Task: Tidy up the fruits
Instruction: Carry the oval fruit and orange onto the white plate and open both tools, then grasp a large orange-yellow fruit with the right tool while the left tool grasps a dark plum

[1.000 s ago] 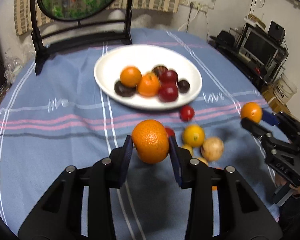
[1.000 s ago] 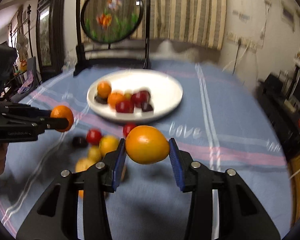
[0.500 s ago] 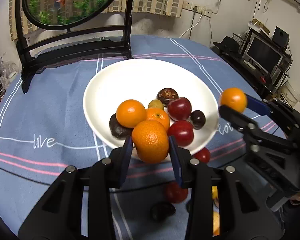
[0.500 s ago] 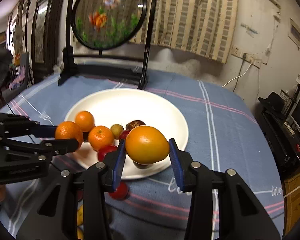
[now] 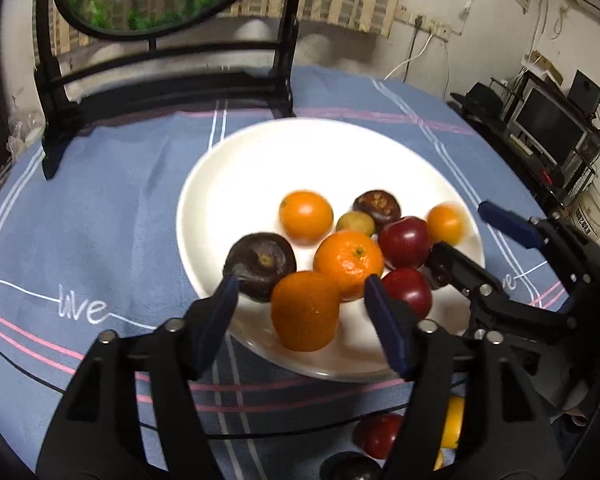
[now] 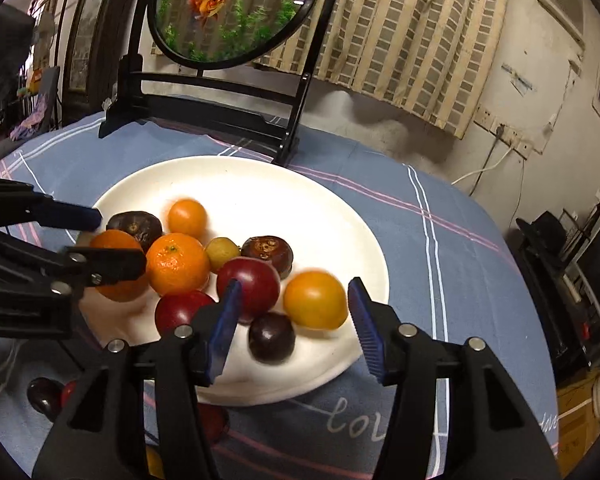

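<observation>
Both our tools are spread over the white plate (image 5: 220, 184): left tool (image 5: 300, 312) around an orange (image 5: 304, 312), right tool (image 6: 294, 312) around a yellow-orange fruit (image 6: 315, 300).

On the plate (image 5: 260, 152), toward its near side, a cluster of fruits (image 5: 348, 240), with the far half bare. Behind the plate, a round screen on a stand (image 6: 236, 12); in front of the plate, on the tablecloth (image 5: 100, 220), a few more fruits (image 5: 380, 432). Right of the plate, beyond the table, a monitor (image 5: 548, 124).
</observation>
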Motion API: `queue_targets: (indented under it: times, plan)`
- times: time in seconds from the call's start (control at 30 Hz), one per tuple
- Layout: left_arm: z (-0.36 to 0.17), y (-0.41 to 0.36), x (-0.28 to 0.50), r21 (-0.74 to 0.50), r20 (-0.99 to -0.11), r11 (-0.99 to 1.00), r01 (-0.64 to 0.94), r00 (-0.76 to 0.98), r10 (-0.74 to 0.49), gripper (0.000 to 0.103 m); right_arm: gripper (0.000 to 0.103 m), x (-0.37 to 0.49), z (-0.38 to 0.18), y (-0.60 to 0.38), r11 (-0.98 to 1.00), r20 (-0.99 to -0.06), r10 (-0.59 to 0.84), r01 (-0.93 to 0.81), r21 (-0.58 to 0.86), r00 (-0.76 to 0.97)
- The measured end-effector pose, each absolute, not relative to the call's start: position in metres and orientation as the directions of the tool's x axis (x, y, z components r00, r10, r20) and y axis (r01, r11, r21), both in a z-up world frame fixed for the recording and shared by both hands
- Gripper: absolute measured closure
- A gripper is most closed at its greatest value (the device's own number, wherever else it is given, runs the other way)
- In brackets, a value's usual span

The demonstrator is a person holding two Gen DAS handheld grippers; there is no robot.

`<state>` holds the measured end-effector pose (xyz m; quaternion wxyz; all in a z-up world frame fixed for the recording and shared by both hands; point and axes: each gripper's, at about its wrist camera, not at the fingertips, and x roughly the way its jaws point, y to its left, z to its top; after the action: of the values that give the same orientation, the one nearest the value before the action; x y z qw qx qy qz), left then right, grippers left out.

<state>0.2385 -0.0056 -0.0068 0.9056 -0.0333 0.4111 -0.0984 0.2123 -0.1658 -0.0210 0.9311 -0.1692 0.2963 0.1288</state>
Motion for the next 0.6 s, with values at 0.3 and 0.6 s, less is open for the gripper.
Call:
queue_targets:
  times: [0.3, 0.6]
  plan:
    - [0.023, -0.006, 0.191, -0.123, -0.689, 0.974, 0.188, 0.691, -0.221, 0.025, 0.048, 0.179, 0.003, -0.199, 0.948, -0.602, 0.178, -0.299, -0.107, 0.778]
    - [0.022, -0.009, 0.141, -0.094, -0.681, 0.975, 0.201, 0.701, -0.210, 0.018, 0.046, 0.100, 0.002, -0.209, 0.930, -0.671, 0.257, -0.367, -0.023, 0.695]
